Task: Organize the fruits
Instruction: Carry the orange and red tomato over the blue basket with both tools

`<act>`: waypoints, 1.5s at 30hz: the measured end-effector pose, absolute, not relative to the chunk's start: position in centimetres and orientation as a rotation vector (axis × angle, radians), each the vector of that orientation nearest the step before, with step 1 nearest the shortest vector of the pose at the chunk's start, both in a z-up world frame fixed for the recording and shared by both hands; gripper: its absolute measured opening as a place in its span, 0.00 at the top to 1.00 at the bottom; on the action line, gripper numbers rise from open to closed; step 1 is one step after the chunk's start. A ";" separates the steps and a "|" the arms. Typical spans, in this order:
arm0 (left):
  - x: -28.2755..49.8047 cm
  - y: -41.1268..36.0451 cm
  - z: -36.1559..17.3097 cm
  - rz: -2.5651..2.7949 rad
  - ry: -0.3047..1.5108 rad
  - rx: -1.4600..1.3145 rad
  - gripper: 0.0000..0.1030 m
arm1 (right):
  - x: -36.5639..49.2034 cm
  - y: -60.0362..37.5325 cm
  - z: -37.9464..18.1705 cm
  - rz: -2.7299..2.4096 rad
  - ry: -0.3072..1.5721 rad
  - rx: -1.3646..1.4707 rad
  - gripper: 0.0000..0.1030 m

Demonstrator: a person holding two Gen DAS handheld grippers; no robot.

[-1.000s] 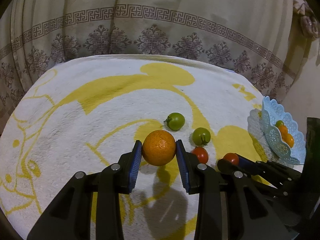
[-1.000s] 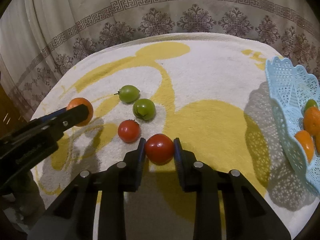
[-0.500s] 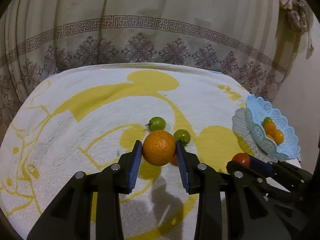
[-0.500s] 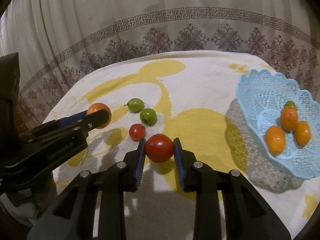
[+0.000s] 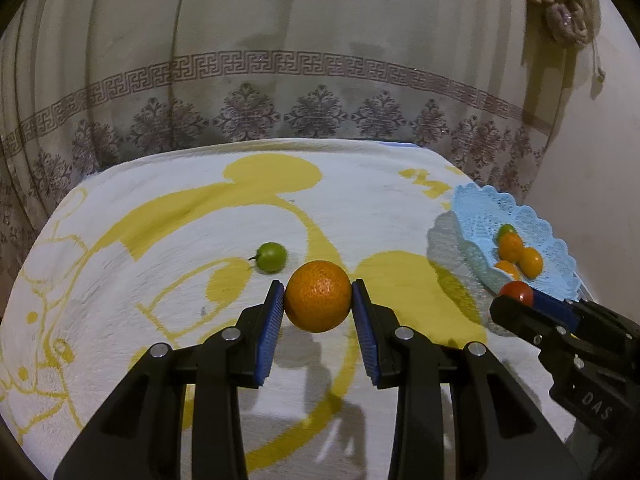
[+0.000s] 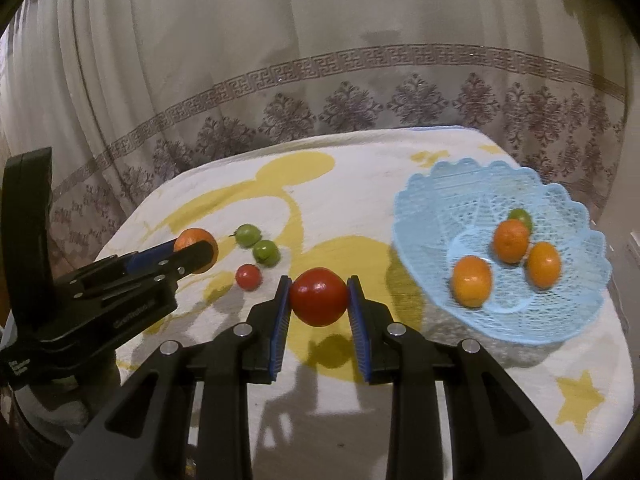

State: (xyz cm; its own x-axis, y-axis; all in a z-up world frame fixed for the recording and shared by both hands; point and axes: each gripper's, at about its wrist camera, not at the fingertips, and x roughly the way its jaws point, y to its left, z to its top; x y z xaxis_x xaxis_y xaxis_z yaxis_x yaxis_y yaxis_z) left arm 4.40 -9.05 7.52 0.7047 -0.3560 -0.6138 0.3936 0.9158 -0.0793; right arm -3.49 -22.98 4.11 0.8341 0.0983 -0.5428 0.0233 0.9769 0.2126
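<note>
My left gripper (image 5: 318, 298) is shut on an orange (image 5: 318, 296), held above the yellow-and-white towel. My right gripper (image 6: 319, 297) is shut on a red tomato (image 6: 319, 296), also off the cloth. In the left wrist view the right gripper (image 5: 516, 294) shows at the right with the red tomato (image 5: 516, 293) beside the light blue basket (image 5: 556, 272). The basket (image 6: 424, 236) lies to the right in the right wrist view and holds three oranges (image 6: 472, 286) and a green fruit (image 6: 522, 216). On the towel lie two green tomatoes (image 6: 248, 235) and a small red tomato (image 6: 248, 277).
The table is covered by a white towel with yellow cartoon shapes (image 5: 160, 220). A patterned curtain (image 5: 280, 80) hangs close behind the far edge. The left gripper's black body (image 6: 100, 292) crosses the left side of the right wrist view.
Both grippers have risen and drawn back from the towel with their fruits still held. The basket now shows more fully in the right wrist view, and the loose tomatoes look farther away.
</note>
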 end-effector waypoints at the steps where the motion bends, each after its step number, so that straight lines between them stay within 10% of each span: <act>1: 4.1 -9.5 7.7 -0.423 0.665 0.063 0.66 | -3.8 -23.5 4.2 0.034 0.578 0.223 0.72; 43: 2.2 -27.2 9.7 -0.636 0.622 0.263 0.66 | -7.3 -37.9 3.5 -0.177 0.501 0.428 0.72; 45: 2.4 -27.4 9.8 -0.632 0.614 0.262 0.55 | -7.2 -38.0 3.5 -0.179 0.506 0.435 0.69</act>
State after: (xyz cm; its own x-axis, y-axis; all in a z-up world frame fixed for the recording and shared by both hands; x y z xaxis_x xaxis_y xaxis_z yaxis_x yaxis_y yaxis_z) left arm 2.43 -27.37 9.79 0.6384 -0.4719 -0.6081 0.6216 0.7820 0.0456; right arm -7.22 -38.00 3.48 0.8616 -0.0596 -0.5041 0.2710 0.8937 0.3577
